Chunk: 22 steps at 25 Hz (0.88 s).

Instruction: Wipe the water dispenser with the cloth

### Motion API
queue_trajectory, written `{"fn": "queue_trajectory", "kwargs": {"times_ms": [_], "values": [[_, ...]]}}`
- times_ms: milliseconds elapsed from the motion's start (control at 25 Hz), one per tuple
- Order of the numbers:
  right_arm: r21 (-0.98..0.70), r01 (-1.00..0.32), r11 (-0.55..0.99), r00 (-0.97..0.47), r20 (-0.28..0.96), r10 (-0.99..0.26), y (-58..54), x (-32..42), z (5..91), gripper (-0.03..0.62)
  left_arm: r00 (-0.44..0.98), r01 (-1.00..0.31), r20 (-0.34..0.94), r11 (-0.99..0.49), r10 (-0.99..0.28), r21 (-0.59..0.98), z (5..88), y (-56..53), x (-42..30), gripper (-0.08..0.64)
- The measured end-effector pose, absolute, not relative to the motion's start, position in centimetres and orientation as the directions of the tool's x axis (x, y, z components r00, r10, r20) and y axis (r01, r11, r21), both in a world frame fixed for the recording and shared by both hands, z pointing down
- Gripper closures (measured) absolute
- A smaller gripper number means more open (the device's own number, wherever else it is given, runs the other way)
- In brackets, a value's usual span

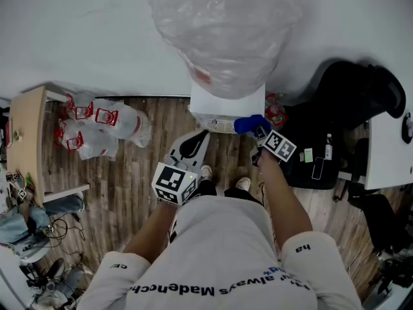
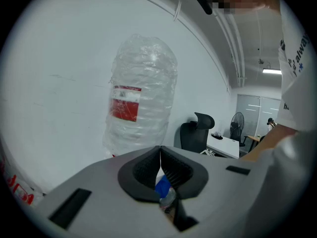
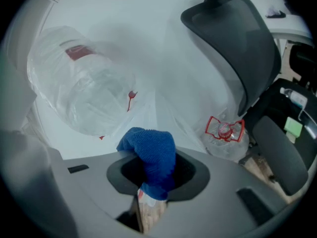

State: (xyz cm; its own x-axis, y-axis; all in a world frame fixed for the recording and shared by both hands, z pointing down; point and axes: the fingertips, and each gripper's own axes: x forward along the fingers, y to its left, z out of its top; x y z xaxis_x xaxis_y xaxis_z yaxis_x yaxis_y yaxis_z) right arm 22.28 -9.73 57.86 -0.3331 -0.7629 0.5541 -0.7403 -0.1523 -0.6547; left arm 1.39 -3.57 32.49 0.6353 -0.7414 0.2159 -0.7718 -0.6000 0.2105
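The bunched blue terry cloth (image 3: 148,150) sticks out past the jaws of your right hand-held gripper (image 3: 150,165), clamped so that fabric, not plastic, meets the white boxy water dispenser (image 1: 227,101) just ahead. Your left hand-held gripper (image 2: 160,157), jaws together and empty, waits alongside, out of the wiping path.

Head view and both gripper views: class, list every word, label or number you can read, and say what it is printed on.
"always", then what looks like "Madenchc", upside down with its end cut off: the person's white shirt.
Red label on the water bottle: too blurred to read.
Marker cubes: square patterns only, no words.
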Motion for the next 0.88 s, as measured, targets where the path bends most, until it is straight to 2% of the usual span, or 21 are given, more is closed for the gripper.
{"fn": "queue_trajectory", "kwargs": {"times_ms": [200,440,680,880], "values": [[-0.635,-0.760,-0.137,-0.331,0.559,-0.760,-9.8,23.0,57.6,0.494,0.638,-0.770,0.220,-0.602,-0.738,0.212,32.6,-3.6,1.3,0.540],[-0.670,-0.728,-0.146,-0.308,0.510,-0.803,-8.2,23.0,56.1,0.494,0.635,-0.772,0.219,-0.597,-0.740,0.220,32.9,-3.6,1.0,0.540],[-0.756,-0.650,-0.074,-0.381,0.409,-0.829,-6.7,18.2,53.2,0.494,0.621,-0.783,0.228,-0.576,-0.750,0.236,33.4,-3.8,-0.7,0.539],[-0.807,-0.590,-0.030,-0.474,0.376,-0.796,-6.0,12.5,52.7,0.494,0.606,-0.794,0.227,-0.559,-0.763,0.239,33.5,-3.9,-2.2,0.540]]}}
